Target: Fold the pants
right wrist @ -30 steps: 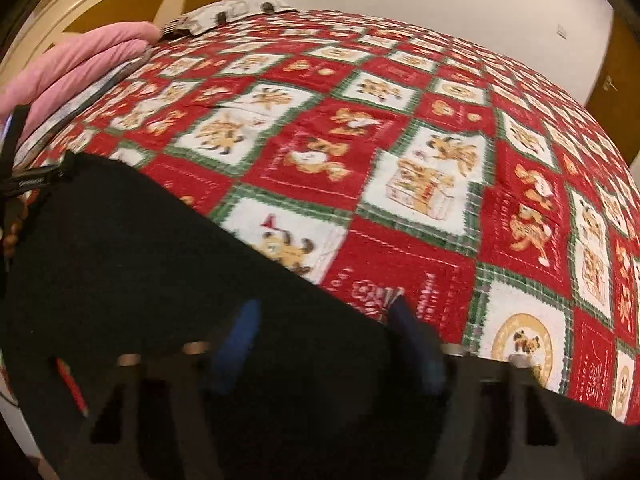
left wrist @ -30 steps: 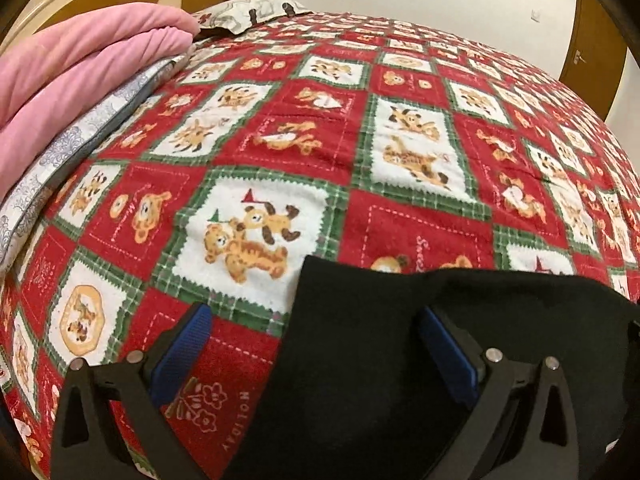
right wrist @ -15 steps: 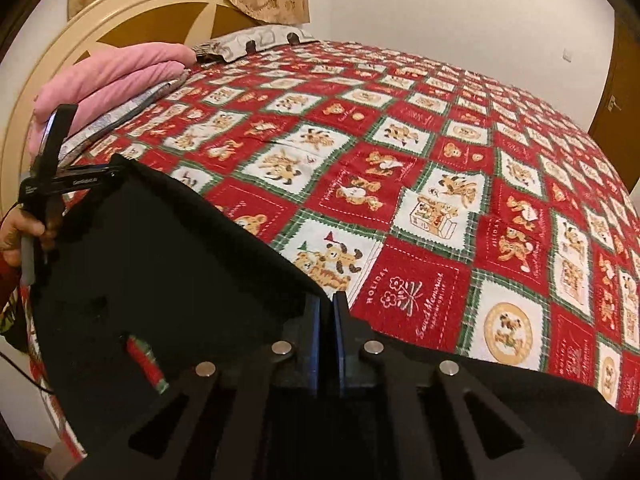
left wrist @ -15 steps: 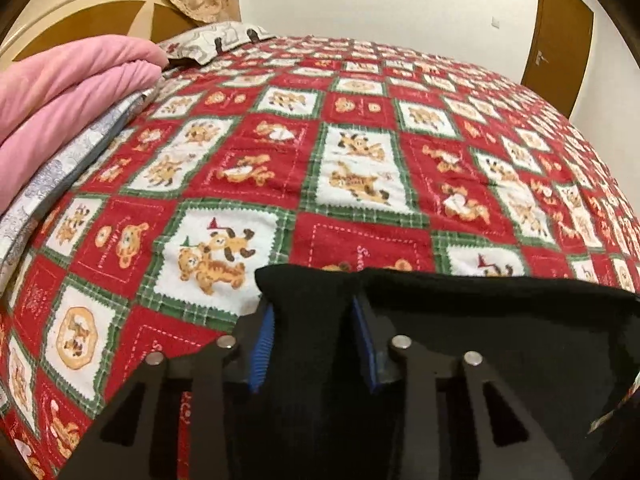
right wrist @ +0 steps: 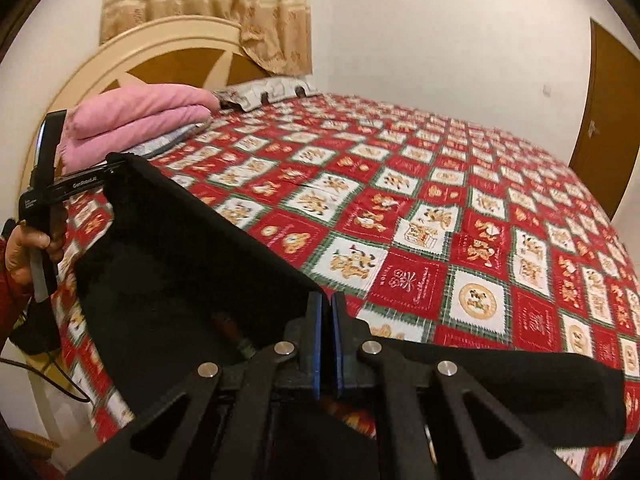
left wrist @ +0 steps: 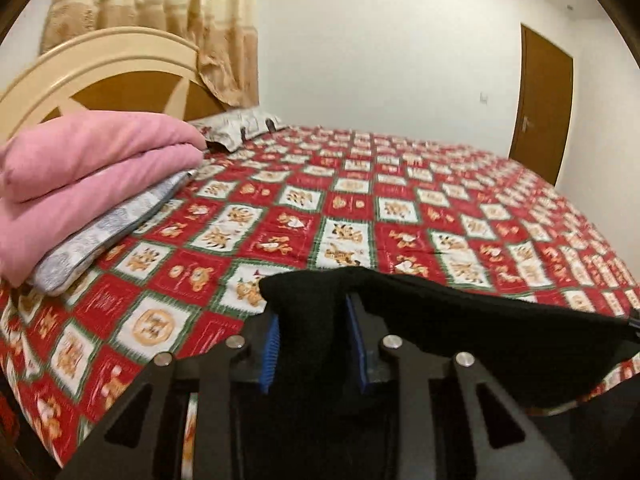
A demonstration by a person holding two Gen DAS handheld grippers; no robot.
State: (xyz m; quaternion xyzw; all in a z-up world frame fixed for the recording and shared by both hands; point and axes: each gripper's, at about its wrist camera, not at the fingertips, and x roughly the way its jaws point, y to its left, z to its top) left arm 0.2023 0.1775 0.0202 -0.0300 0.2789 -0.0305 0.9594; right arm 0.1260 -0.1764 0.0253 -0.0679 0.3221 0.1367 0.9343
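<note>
Both grippers have risen; left gripper (left wrist: 314, 344) and right gripper (right wrist: 327, 344) are clamping the pants (right wrist: 192, 264) above the bed (right wrist: 440, 208) edge.

Matt black cloth pants (left wrist: 460, 320) (fuzzy)

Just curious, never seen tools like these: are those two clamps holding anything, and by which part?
Both hold the black pants: the left gripper pinches a bunched edge, the right gripper a thin edge farther along.

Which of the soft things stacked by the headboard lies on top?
The folded pink blanket lies on top; the grey patterned pillow is pressed flat beneath it, only its edge showing.
</note>
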